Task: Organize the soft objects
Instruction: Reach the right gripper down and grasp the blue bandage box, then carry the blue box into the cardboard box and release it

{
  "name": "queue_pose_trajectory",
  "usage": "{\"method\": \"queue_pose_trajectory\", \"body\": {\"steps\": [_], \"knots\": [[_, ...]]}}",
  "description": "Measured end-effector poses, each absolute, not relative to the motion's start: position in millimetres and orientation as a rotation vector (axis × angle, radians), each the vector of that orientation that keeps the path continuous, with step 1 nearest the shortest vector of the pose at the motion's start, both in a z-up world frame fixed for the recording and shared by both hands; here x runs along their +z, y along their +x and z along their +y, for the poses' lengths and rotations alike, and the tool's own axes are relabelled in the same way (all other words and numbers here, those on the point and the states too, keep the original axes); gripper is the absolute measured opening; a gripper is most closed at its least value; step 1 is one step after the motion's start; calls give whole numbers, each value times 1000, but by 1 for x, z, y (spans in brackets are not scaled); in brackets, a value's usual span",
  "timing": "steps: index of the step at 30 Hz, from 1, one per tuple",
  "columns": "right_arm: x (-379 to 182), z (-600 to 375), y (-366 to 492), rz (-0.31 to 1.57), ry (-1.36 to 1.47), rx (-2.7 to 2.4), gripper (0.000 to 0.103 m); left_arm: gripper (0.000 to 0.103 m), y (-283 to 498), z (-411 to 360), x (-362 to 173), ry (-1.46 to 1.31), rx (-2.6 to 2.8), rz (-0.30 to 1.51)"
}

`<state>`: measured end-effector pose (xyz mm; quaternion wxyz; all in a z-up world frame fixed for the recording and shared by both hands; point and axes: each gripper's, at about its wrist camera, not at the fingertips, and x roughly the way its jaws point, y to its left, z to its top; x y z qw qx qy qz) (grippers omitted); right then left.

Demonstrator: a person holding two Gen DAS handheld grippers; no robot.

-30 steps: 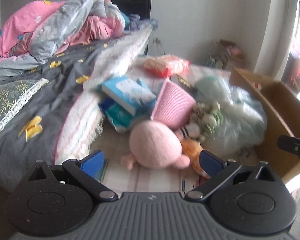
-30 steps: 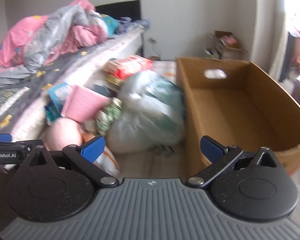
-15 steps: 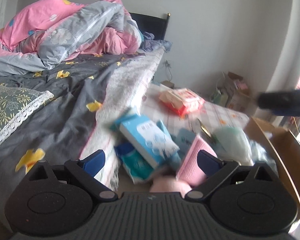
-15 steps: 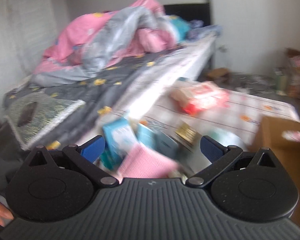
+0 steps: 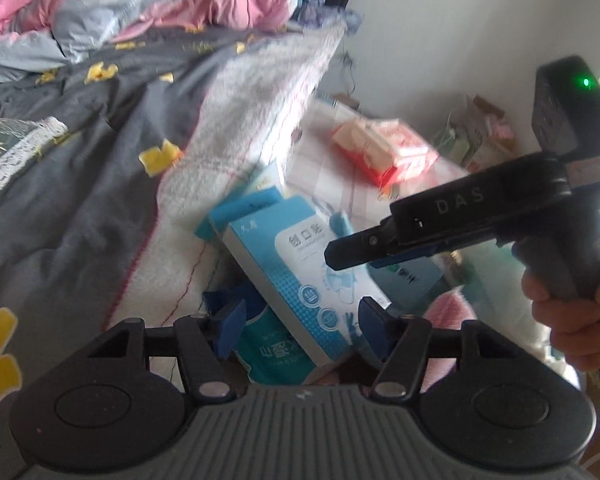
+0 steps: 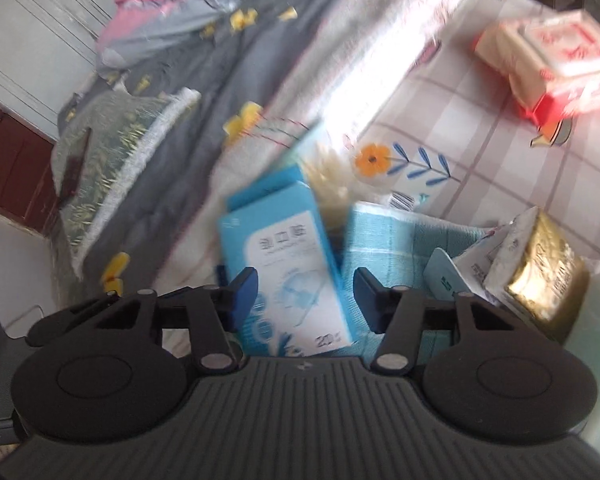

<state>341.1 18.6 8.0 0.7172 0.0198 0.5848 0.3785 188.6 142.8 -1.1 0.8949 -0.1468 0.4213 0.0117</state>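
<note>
A blue-and-white box [image 5: 300, 264] leans on a teal soft pack [image 5: 276, 356] beside the bed, with a pink plush [image 5: 448, 312] partly hidden to its right. My left gripper [image 5: 302, 330] hangs just over the near end of the box and the teal pack; its jaws are closing with both between them, and no pad clearly presses. A hand holds my right gripper [image 5: 340, 250], which reaches in from the right over the same box. In the blurred right wrist view the box [image 6: 288, 264] stands between the closing jaws of the right gripper [image 6: 305, 294], with a small gap at each pad.
Left is the bed with a grey quilt [image 5: 80, 160] and a white fringed blanket [image 5: 252, 92] hanging off its edge. A red-and-white tissue pack [image 6: 548, 56] lies on the checked mat [image 6: 480, 128]. A light blue checked pack [image 6: 392, 240] and a gold pack [image 6: 540, 276] lie right of the box.
Both grippers dropped closer to the pile by the bed and their jaws narrowed. The right one swung left from the cardboard box to the blue-and-white box, and now shows in the left wrist view.
</note>
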Motion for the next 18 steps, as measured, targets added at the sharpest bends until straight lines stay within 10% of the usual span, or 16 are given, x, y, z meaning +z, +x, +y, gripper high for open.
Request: {"method": "queue_pose_trajectory", "body": {"steps": [18], "knots": [[17, 8, 342, 1313, 199, 917, 28, 58, 200, 133, 20, -249, 65, 844]]}}
